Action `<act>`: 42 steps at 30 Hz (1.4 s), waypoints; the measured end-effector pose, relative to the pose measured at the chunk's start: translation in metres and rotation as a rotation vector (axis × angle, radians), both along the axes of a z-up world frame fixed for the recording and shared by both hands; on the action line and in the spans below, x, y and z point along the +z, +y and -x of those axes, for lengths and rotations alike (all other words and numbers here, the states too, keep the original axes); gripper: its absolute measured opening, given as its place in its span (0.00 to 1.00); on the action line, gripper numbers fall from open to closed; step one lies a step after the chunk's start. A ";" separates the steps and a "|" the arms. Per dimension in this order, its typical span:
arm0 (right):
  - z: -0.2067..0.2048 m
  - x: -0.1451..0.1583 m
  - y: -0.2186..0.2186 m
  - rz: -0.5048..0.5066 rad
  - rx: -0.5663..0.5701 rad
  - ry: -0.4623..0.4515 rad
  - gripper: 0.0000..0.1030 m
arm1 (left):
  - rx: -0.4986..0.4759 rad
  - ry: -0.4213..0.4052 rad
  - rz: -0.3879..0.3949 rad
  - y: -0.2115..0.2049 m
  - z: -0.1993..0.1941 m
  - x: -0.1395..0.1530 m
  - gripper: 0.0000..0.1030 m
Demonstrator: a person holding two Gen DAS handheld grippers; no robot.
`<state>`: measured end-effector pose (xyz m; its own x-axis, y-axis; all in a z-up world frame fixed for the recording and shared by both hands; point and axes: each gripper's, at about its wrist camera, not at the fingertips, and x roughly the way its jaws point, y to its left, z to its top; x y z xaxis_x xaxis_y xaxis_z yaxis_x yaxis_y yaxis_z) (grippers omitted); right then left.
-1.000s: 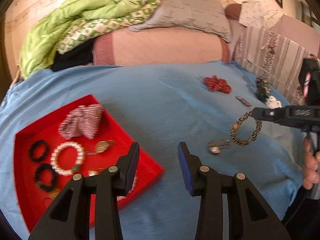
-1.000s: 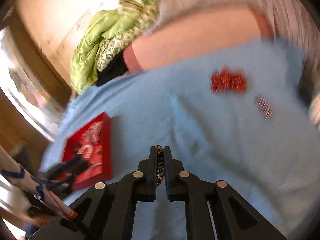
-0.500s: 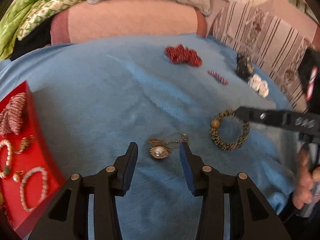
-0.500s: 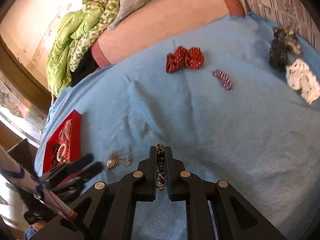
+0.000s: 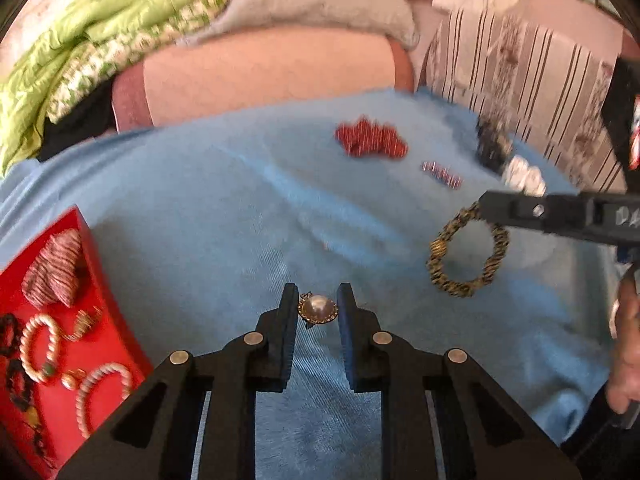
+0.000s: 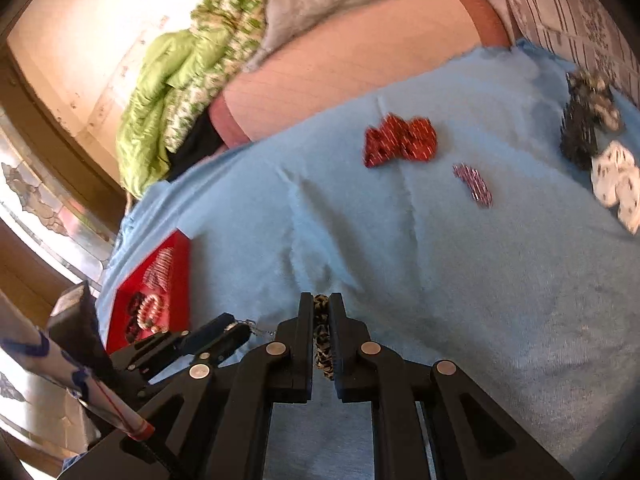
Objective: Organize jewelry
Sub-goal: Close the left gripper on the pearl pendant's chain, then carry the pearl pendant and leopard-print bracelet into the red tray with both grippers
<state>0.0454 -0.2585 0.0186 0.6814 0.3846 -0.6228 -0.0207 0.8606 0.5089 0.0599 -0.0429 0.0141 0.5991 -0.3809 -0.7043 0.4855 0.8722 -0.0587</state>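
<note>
We hold the left gripper [image 5: 318, 312] low over the blue bedspread [image 5: 224, 216], its fingers narrowly parted with the pearl pendant [image 5: 318, 309] between them at lower centre; whether the pads yet touch it we cannot tell. The right gripper [image 6: 321, 336] is clamped on the gold-and-black bracelet [image 5: 466, 256], which hangs from its tips at centre right of the left view. We judge the step to be the pickup of the pendant; next the fingers should close fully, lift with the chain trailing, and travel to the red tray [image 5: 96, 240] at lower left, where beaded bracelets already lie. Compared with half a second earlier, the left fingers have narrowed and advanced around the pendant, then lying ahead of them. The red scrunchie [image 6: 400, 142] remains unsorted at upper centre.
</note>
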 end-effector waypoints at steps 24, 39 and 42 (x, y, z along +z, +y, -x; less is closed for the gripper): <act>0.000 0.037 0.079 0.056 0.119 -0.163 0.09 | 0.143 -0.104 0.102 0.104 0.007 0.055 0.18; -0.021 0.042 0.173 0.000 0.278 -0.165 0.09 | 0.321 -0.069 0.131 0.207 0.005 0.053 0.18; -0.026 0.040 0.195 -0.012 0.322 -0.153 0.10 | 0.361 -0.052 0.134 0.227 0.004 0.049 0.18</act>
<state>0.0710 -0.0634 0.0586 0.6087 0.6017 -0.5171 -0.3665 0.7913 0.4893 0.0563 0.1843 0.0635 0.7447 -0.2256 -0.6281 0.1541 0.9738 -0.1671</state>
